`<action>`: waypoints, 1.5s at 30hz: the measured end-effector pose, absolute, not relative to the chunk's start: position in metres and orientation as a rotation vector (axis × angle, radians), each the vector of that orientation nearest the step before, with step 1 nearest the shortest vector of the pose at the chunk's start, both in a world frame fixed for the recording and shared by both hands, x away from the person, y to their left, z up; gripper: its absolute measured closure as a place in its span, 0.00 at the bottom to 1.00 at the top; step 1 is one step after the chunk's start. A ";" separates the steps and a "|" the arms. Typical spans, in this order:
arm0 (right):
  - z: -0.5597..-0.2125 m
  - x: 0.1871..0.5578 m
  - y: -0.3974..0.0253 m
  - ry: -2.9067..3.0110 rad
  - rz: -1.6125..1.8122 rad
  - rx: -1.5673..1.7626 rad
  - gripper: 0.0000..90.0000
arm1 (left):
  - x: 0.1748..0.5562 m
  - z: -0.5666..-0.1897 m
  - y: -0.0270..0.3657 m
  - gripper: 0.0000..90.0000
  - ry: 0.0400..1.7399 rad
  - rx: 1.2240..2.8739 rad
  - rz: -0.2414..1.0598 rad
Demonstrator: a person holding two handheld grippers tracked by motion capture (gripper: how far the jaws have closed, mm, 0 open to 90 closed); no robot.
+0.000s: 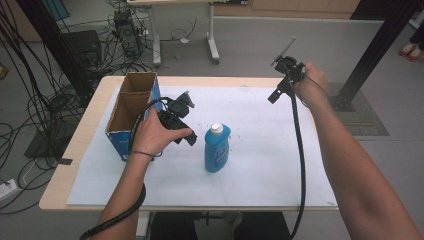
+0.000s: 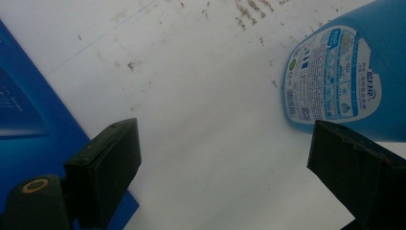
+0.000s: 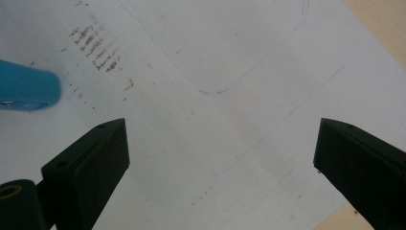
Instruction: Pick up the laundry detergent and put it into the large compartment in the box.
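Blue bottle (image 1: 217,148) lying mid-worktop (image 1: 95,107) | left gripper (image 1: 186,136) jaws wide apart, empty, just beside it | right gripper (image 1: 280,90) gaping, empty, far right edge

Box (image 1: 131,112) left (bottle (image 1: 217,148) centre)

On the table (image 1: 75,145) in front of you a paper sheet (image 1: 260,165) covers most of the top. The bottle (image 1: 217,148) lies on the sheet near its middle, cap away from you. The open box (image 1: 131,112) stands to its left, at the sheet's left edge, with two compartments, one behind the other.
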State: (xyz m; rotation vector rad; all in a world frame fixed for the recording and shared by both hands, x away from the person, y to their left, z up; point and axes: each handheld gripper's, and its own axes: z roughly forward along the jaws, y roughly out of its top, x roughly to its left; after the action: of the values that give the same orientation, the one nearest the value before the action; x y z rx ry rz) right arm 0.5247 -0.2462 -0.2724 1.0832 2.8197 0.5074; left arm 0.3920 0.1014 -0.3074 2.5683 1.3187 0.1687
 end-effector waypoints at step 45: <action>-0.268 0.522 -0.249 2.805 0.482 1.095 0.05 | 0.383 -0.277 0.106 0.13 1.301 2.562 0.164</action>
State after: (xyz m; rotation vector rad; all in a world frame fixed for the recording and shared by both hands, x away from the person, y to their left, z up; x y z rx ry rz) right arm 0.5223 -0.2490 -0.2678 1.0953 2.8054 0.4817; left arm 0.3829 0.1059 -0.2770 2.5618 1.3008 0.1636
